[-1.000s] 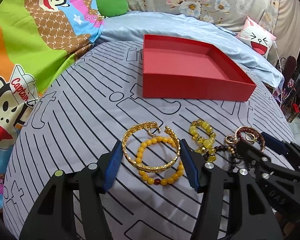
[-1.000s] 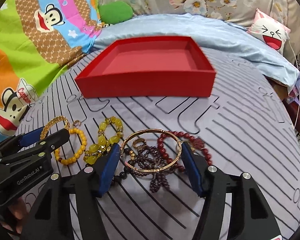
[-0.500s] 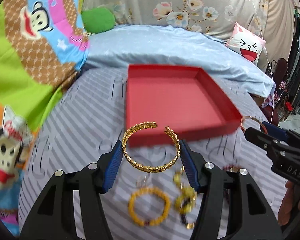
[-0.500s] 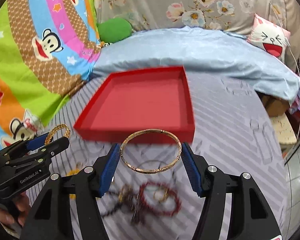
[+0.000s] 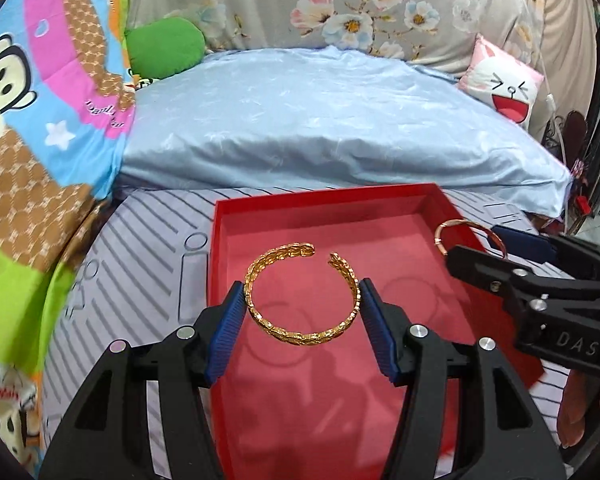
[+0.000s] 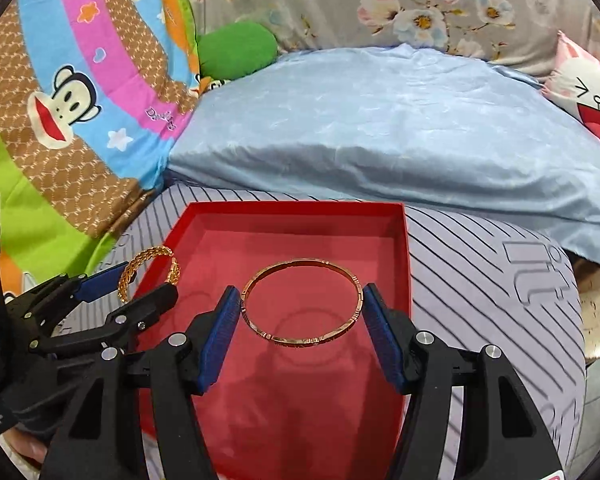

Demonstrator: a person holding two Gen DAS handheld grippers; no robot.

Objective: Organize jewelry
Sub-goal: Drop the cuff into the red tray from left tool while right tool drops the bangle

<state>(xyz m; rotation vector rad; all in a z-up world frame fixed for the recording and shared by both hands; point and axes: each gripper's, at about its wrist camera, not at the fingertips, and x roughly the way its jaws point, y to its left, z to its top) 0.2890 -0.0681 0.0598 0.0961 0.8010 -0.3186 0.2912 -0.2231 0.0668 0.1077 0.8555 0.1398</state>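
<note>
My left gripper (image 5: 302, 304) is shut on a braided gold open bangle (image 5: 300, 332), held level above the red tray (image 5: 384, 200). In the right wrist view that same gold bangle (image 6: 134, 270) shows at the left, in the left gripper (image 6: 128, 292). My right gripper (image 6: 300, 310) is shut on a thin rose-gold bangle (image 6: 300, 338), also hanging over the red tray (image 6: 296, 207). The rose-gold bangle (image 5: 440, 236) and the right gripper (image 5: 476, 248) appear at the right of the left wrist view. The tray holds nothing that I can see.
The tray lies on a grey striped cover (image 6: 480, 280). Behind it are a light blue quilt (image 5: 320, 120), a green cushion (image 5: 164, 46), a cartoon monkey blanket (image 6: 80, 92) at the left and a pink face pillow (image 5: 504, 86) at the right. A person's fingers (image 5: 580, 408) show under the right gripper.
Both grippers lifted their bangles off the pile of bracelets and carried them forward over the red tray. The remaining bracelets have dropped out of view below.
</note>
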